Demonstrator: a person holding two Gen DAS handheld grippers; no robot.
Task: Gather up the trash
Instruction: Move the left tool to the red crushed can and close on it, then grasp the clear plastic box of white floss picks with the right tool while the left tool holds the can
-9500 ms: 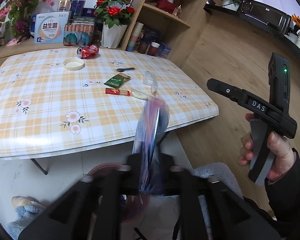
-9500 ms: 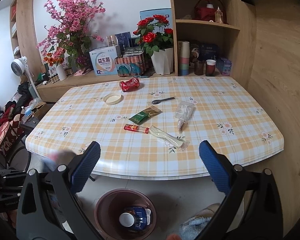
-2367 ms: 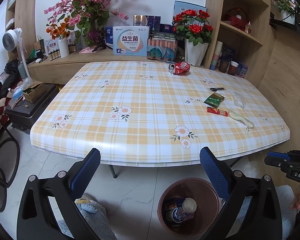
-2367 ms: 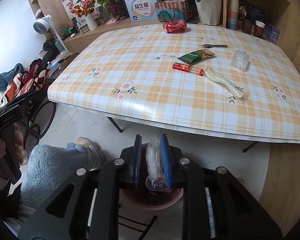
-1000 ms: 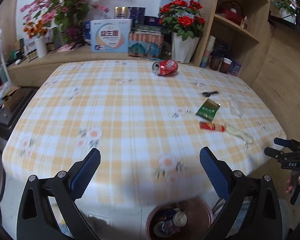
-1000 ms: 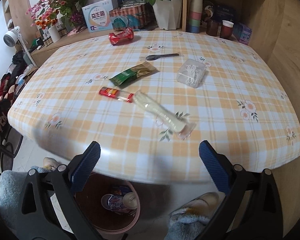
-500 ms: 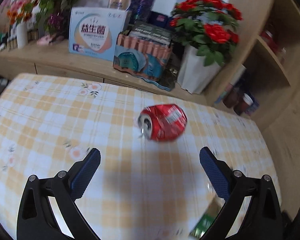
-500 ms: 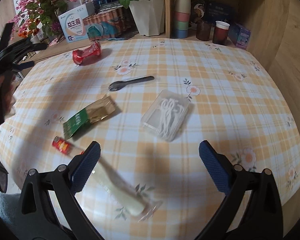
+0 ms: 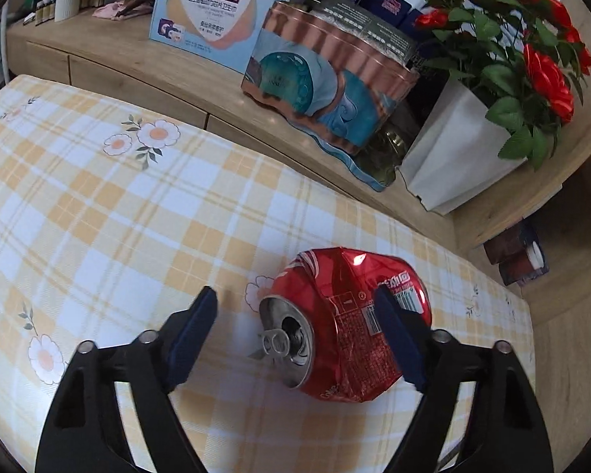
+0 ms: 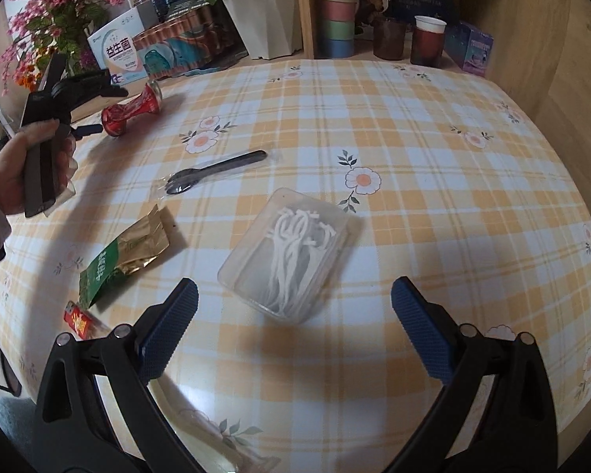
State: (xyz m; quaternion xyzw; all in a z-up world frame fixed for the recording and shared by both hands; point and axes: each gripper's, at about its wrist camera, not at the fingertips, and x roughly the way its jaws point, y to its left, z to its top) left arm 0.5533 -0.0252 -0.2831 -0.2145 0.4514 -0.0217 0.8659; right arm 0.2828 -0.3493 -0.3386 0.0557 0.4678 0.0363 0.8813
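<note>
Since a moment ago my left tool has swung from the near edge across the tabletop to the crushed red can, its jaws closing partway around it. The can lies on its side, long axis running across the gap, open end toward the left pad, which stands clear; the right pad overlaps the can's body, contact uncertain. My right tool hangs wide open and empty, with the clear plastic box just ahead.
</note>
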